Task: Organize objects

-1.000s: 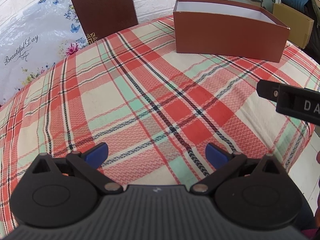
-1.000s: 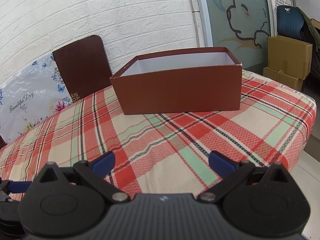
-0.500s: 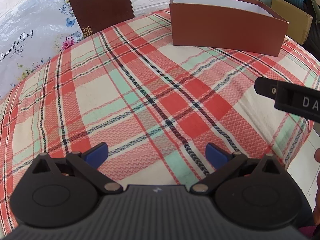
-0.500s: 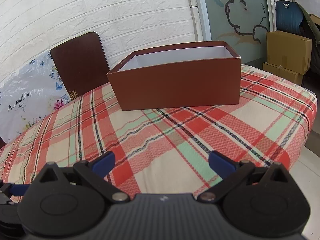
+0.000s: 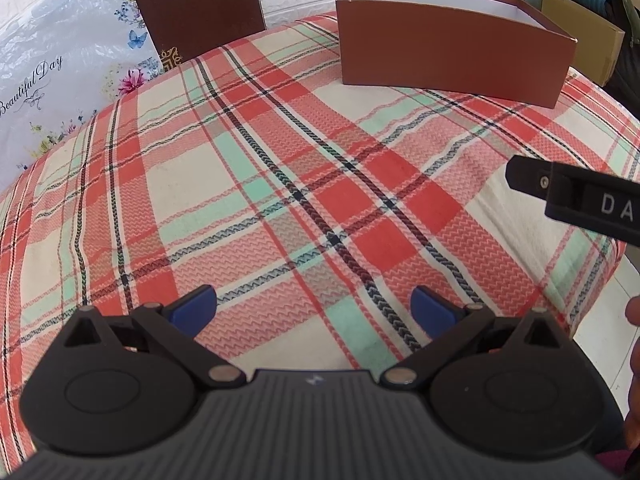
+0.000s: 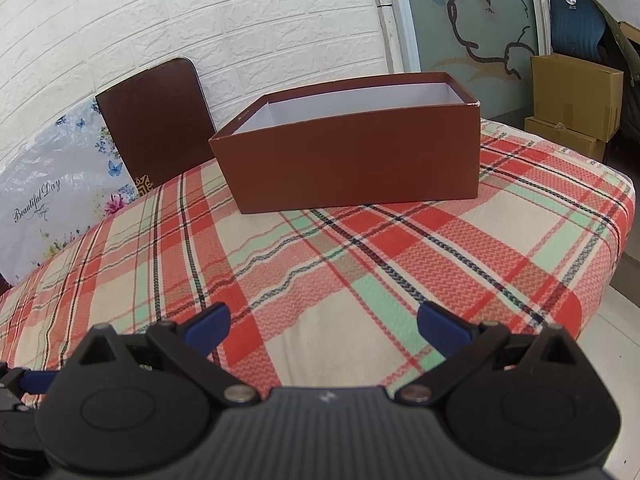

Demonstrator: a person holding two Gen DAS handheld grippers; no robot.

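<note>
From the left wrist view, your left claw (image 5: 314, 306) sits low at the bottom of the picture, its two blue fingertips spread wide apart with nothing between them. Beneath it lies a surface covered in a red, cream and mint plaid cloth (image 5: 280, 184), bare across its whole middle. At the far side stands an open brown box (image 5: 452, 54) with a white inside; no contents show. Left of the box, a flat dark brown lid (image 5: 192, 4) leans upright against the white brick wall, beside a floral bag (image 5: 60, 60) printed "Beautiful Day". The black body of your right gripper pokes in from the right edge, well apart from the box.

From the right wrist view, your right claw (image 6: 322, 326) is also spread open and empty, hovering over the near part of the plaid cloth (image 6: 360, 272). The brown box (image 6: 360, 160) fills the centre ahead, resting on the cloth, its near wall facing you and the white lining visible above it. The lid (image 6: 156, 124) leans behind it to the left. Cardboard cartons (image 6: 572, 100) stand on the floor beyond.

No loose object to sort shows in either view, so this looks like a pause between steps. Your next move likely calls for finding what remains, perhaps the lid, and bringing it to the box.
</note>
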